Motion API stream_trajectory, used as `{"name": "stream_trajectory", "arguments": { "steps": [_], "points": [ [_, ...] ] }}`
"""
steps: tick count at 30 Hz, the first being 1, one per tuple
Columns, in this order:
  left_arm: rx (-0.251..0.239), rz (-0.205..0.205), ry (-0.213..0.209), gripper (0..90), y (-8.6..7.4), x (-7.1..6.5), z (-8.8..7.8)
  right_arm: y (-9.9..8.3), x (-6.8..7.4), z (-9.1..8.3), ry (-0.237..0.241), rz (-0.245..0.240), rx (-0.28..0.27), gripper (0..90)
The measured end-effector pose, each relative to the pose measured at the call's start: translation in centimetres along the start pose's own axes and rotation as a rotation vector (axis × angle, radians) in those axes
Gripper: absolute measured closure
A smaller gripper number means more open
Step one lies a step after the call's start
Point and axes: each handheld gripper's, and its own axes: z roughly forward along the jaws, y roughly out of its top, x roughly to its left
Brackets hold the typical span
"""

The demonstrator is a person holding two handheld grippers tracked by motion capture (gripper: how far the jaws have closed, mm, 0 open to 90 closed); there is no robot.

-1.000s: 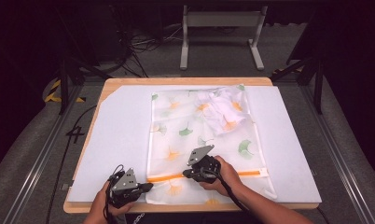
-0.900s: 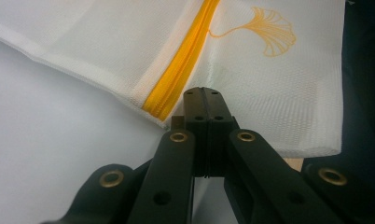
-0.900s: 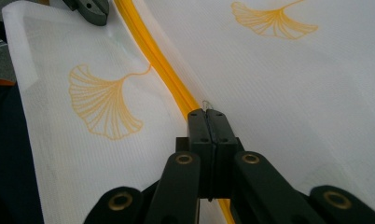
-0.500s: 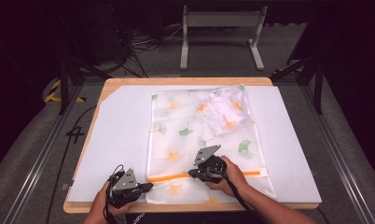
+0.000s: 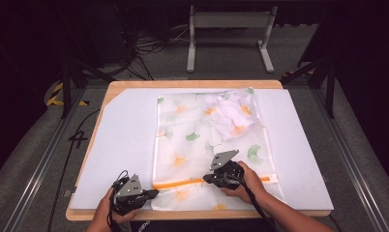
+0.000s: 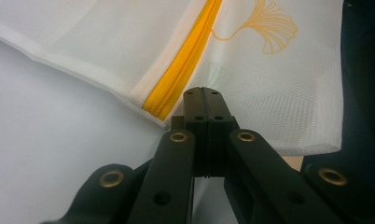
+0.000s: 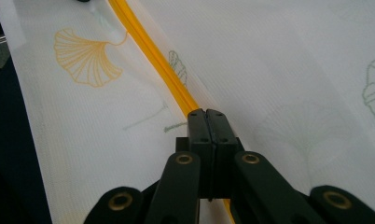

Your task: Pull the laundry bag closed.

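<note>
At the near edge, 7 o'clock | left gripper clamped on bag corner by zip end | 5 o'clock: right gripper pinched shut on zip | keep corner pinned, draw straight along zip | clothes at 1 o'clock

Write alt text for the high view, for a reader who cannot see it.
A person's two hands hold black grippers over a white mesh laundry bag with leaf prints, lying flat on a white-covered table. The right gripper sits on the bag's orange zipper; the left gripper is at the bag's near left corner. White cloth is bunched in the far right corner.
</note>
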Motion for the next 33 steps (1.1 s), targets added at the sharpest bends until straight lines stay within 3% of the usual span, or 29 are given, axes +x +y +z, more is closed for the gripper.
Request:
{"name": "stream_trajectory", "arguments": {
  "steps": [33],
  "points": [
    [-0.001, -0.002, -0.001, 90.0, 0.0, 0.0, 0.0, -3.1, -1.5, -2.4, -0.038, 0.071, -0.001, 90.0]
  ]
}}
